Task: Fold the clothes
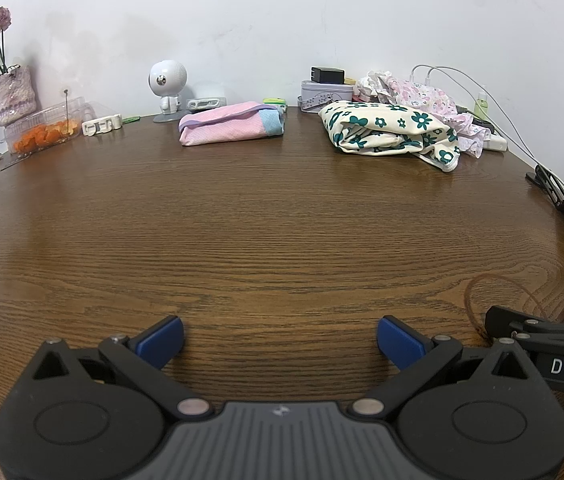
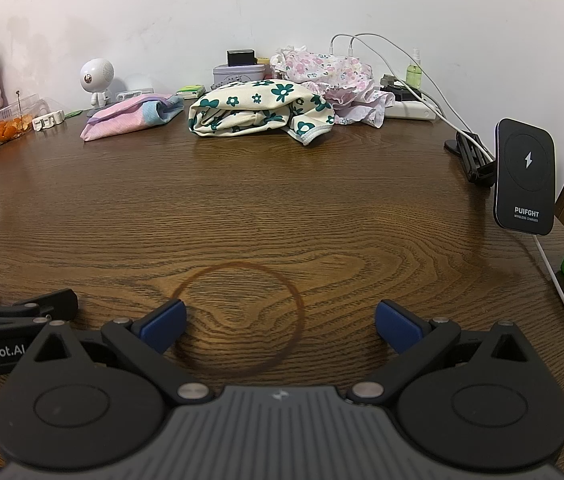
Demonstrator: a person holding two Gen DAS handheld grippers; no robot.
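Cream cotton printed with teal flowers, the floral garment (image 2: 258, 110) lies loosely bundled at the far side of the wooden table (image 2: 282, 208), just in front of a crumpled pink-flowered garment (image 2: 330, 68) and beside a folded pink and blue cloth (image 2: 130, 118) to its left. Both grippers sit low at the near edge, well apart from the clothes: the left gripper (image 1: 280, 342) has its blue pads spread wide with nothing between them, and the right gripper (image 2: 280, 326) is likewise spread and empty above a dark ring stain (image 2: 300, 308). The floral piece looks light, soft and limp, likely to sag and slide on the smooth wood. A hemmed corner (image 2: 310, 136) drooping toward the front seems the easiest place to pinch, with the other gripper taking a matching edge.
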